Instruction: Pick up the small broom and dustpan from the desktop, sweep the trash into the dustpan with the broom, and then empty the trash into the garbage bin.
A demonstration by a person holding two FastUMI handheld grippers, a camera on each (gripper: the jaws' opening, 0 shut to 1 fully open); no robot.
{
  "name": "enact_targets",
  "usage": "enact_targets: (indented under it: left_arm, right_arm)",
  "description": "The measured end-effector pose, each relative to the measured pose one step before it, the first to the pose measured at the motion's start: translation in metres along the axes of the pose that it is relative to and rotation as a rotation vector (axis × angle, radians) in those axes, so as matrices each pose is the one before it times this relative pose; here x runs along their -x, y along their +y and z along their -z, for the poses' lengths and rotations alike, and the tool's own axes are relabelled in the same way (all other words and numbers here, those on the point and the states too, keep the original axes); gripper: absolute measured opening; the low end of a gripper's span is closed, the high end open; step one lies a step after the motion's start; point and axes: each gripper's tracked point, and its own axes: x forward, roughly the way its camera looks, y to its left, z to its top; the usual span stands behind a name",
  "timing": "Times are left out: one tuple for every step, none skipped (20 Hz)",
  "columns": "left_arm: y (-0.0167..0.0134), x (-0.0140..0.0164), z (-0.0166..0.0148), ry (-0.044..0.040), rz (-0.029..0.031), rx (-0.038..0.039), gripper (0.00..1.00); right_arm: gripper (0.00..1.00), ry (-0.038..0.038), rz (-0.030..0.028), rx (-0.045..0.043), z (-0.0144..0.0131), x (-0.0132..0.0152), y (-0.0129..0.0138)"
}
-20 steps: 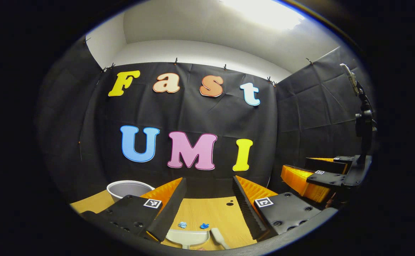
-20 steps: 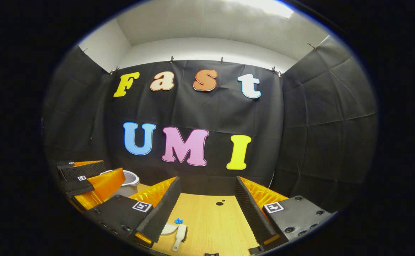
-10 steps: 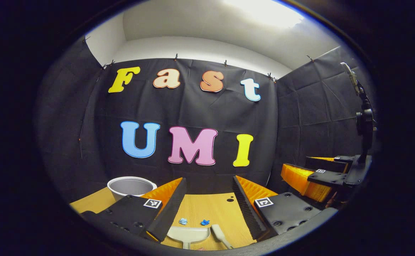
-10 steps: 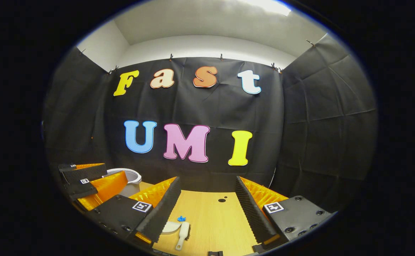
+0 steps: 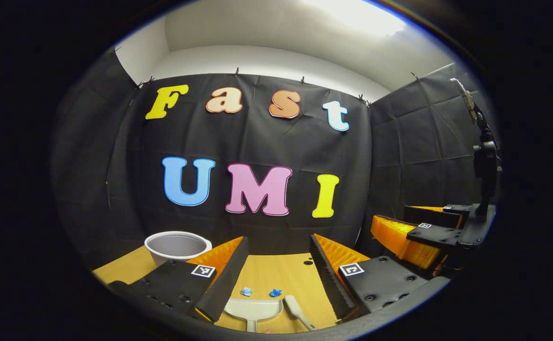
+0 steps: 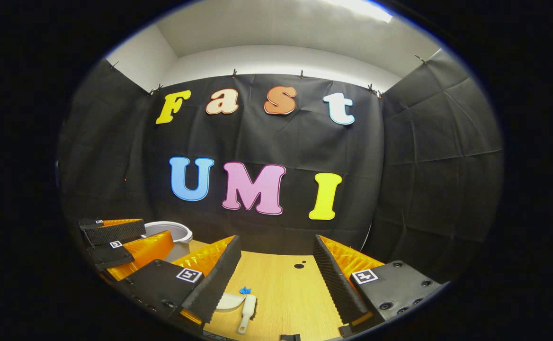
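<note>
Worktop (image 5: 276,277): pale wood grain, two small dark holes toward the far edge. Garbage bin (image 5: 177,246): round, pale, open-topped, standing at the far left of the worktop.

Left tool (image 5: 276,265): fingers spread wide apart, holding nothing, above the near edge. Right tool (image 6: 276,267): fingers likewise wide apart and empty, above the near edge to the right of the other.

Dustpan (image 5: 253,308): white, shallow, lying flat at the near edge with its mouth toward the far edge and its stub handle toward the holder. Small broom (image 5: 297,310): white, slim-handled, flat just beside the dustpan's right side. Trash (image 5: 260,292): two crumpled blue scraps just beyond the dustpan's mouth.

Step judged: reaching for the pickup, nothing grasped yet. To do it well, bring the left tool down over the dustpan's handle and the right over the broom's handle, fingers straddling each across its width, and close only once seated low. Avoid nudging the scraps away.
</note>
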Motion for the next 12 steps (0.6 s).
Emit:
enact_targets:
  left_arm:
    - [0.00094, -0.00078, 0.00009, 0.00115, -0.00004, 0.00155, 0.78]
    - [0.00021, 0.0004, -0.00026, 0.00049, 0.00238, 0.0016, 0.78]
    - [0.00005, -0.00071, 0.00121, 0.00049, 0.00035, -0.00026, 0.78]
    - [0.00161, -0.00046, 0.00034, 0.00119, -0.0023, -0.00207, 0.78]
    - [0.00225, -0.00089, 0.00102, 0.00249, -0.0019, -0.00401, 0.78]
    - [0.00243, -0.00051, 0.00057, 0.00418, -0.00481, -0.00503, 0.78]
    - [0.00287, -0.0007, 0.00337, 0.0065, -0.00795, -0.0037, 0.77]
    - [0.0028, -0.00093, 0.003, 0.0079, -0.0065, 0.00028, 0.77]
    - [0.00249, -0.00284, 0.00471, 0.01207, -0.00355, 0.00316, 0.77]
    - [0.00238, -0.00307, 0.00689, 0.02259, -0.0028, 0.00272, 0.77]
    - [0.00392, -0.00271, 0.00989, 0.025, -0.00668, 0.01123, 0.78]
    - [0.00449, -0.00437, 0.01293, 0.03717, -0.00639, 0.02368, 0.78]
  right_arm:
    - [0.98, 0.00268, -0.00424, 0.00038, 0.00185, -0.00188, 0.00288]
    - [0.99, 0.00421, -0.00389, -0.00122, 0.00117, -0.0013, 0.00368]
    - [0.98, 0.00392, -0.0054, -0.00225, 0.0015, -0.00059, 0.00317]
    - [0.99, 0.00337, -0.00371, -0.00193, 0.00124, -0.00167, 0.00255]
    - [0.98, 0.0055, -0.00272, -0.00041, 0.00286, -0.00225, 0.00155]
    - [0.99, 0.00664, -0.00128, -0.00045, 0.00211, -0.00241, 0.00165]
    - [0.99, 0.00782, -0.00029, 0.0007, 0.00254, -0.00223, 0.00094]
    - [0.99, 0.01011, 0.00092, 0.0009, 0.00341, -0.0026, 0.00085]
    - [0.99, 0.01092, -0.00041, -0.00013, 0.00329, -0.00363, 0.00191]
    - [0.99, 0.01482, -0.00204, -0.00158, 0.00473, -0.00329, 0.00222]
    - [0.99, 0.01628, -0.00329, -0.0016, 0.00624, -0.00469, 0.00337]
    - [0.99, 0.01935, -0.00109, -0.00115, 0.00762, -0.00475, 0.00353]
